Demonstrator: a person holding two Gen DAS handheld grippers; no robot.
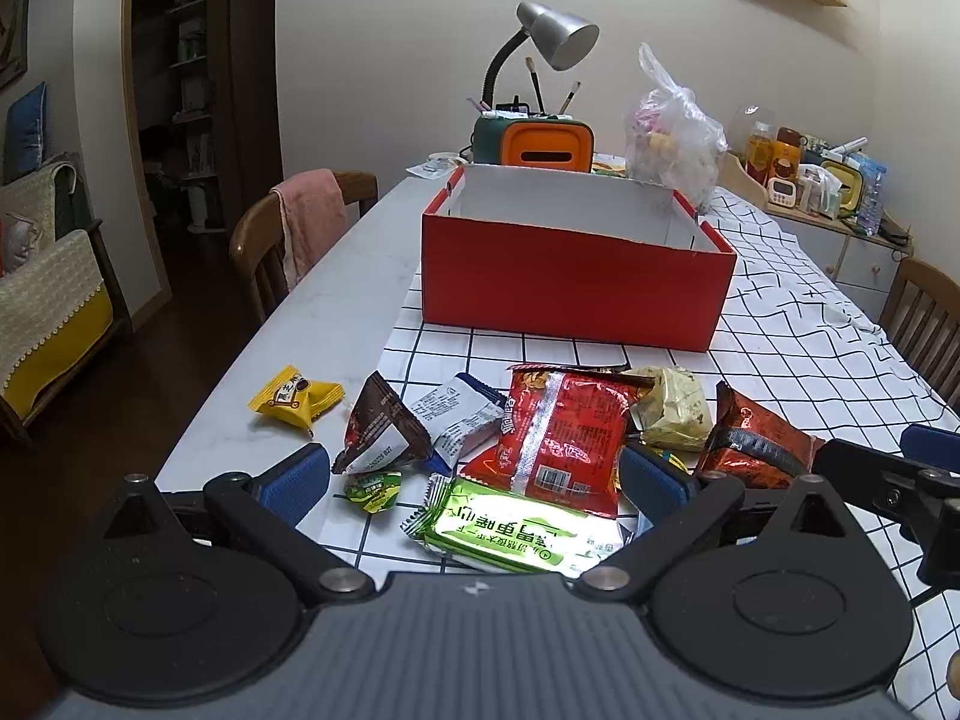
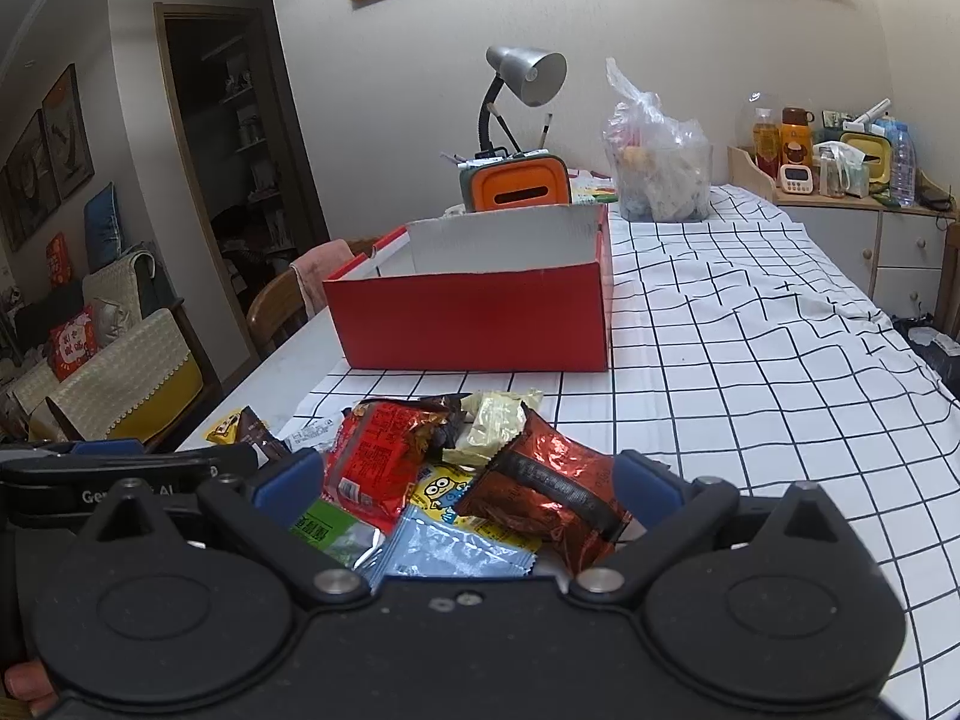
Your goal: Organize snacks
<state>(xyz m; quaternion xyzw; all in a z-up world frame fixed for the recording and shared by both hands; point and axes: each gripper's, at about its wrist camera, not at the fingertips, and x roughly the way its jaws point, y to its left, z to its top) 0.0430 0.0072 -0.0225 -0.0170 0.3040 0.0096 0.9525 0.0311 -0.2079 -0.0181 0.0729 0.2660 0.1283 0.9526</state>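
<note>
An open red box point(image 1: 576, 282) point(image 2: 474, 312) with a white inside stands on the checked cloth, beyond a pile of snack packets. The pile holds a red packet point(image 1: 558, 438) point(image 2: 378, 462), a green packet point(image 1: 510, 531), a dark red foil packet point(image 1: 750, 444) point(image 2: 552, 492), a pale packet point(image 1: 672, 408), a brown packet point(image 1: 378, 426) and a yellow packet point(image 1: 294, 399). My left gripper point(image 1: 477, 480) is open over the red and green packets. My right gripper point(image 2: 465, 480) is open around the dark red foil packet and a minion packet point(image 2: 444, 492).
Behind the box stand an orange organiser with a desk lamp point(image 1: 546, 138) and a clear plastic bag point(image 1: 672, 138). A chair with a pink towel point(image 1: 306, 222) is at the table's left edge. A sideboard with bottles point(image 2: 840, 168) stands at the right.
</note>
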